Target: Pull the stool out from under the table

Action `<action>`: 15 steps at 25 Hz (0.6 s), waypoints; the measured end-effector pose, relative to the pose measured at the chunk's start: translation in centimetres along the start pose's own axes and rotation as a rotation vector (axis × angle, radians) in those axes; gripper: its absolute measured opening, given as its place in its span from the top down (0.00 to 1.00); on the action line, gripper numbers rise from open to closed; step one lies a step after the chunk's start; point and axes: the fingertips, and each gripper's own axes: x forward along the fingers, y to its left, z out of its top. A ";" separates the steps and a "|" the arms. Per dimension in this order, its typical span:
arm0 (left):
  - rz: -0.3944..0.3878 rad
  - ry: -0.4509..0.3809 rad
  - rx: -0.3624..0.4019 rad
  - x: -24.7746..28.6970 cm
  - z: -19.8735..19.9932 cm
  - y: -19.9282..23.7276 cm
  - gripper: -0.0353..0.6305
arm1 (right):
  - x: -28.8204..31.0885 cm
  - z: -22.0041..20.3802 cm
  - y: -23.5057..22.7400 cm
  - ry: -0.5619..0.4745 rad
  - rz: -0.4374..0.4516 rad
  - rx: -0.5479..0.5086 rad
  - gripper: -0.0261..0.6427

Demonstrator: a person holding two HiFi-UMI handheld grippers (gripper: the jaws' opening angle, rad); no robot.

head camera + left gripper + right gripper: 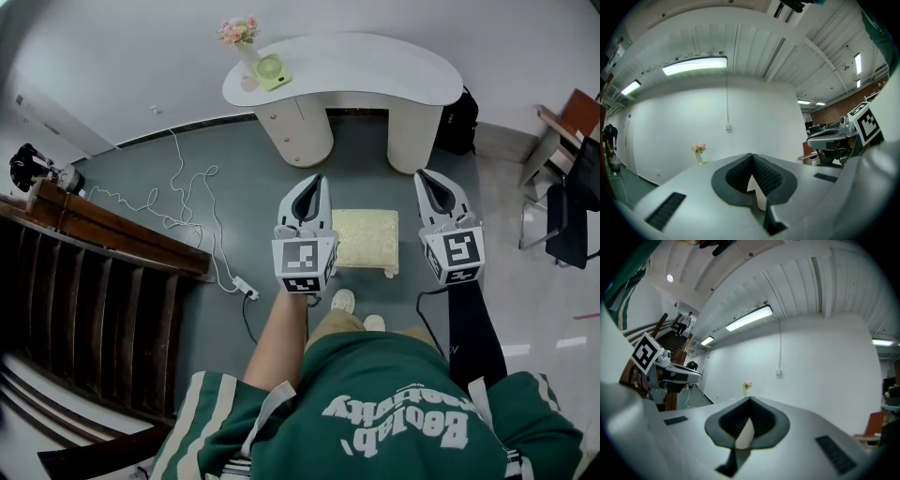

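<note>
Head view: stool [366,241] sits clear of the bench [375,70], at its 6 o'clock, so looks done to me. Left tool [319,180] and right tool [423,175] are both closed, empty.

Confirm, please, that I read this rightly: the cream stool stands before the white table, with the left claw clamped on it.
Not quite: the left claw is shut on nothing, as the left gripper view shows. The stool does stand before the table.

We stand in an office-like hall, bare white walls [754,122], ceiling strip lights [693,65], grey floor [141,178], dark wooden staircase [94,272], curved white worktop [375,70] with flower vase [246,42], chairs [574,192] aside.
</note>
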 end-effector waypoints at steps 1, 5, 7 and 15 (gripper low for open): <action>-0.001 -0.001 0.000 0.1 0.0 0.0 0.94 | 0.1 0.0 0.0 0.001 0.000 -0.008 0.96; -0.007 -0.006 -0.004 0.3 0.2 0.0 0.94 | 0.2 0.1 0.0 0.005 0.001 -0.025 0.96; -0.011 -0.007 -0.003 0.4 0.2 -0.1 0.94 | 0.3 0.0 0.0 0.007 -0.001 -0.022 0.96; -0.018 0.005 -0.005 0.5 0.0 -0.2 0.94 | 0.5 0.3 -0.1 0.004 -0.006 -0.016 0.96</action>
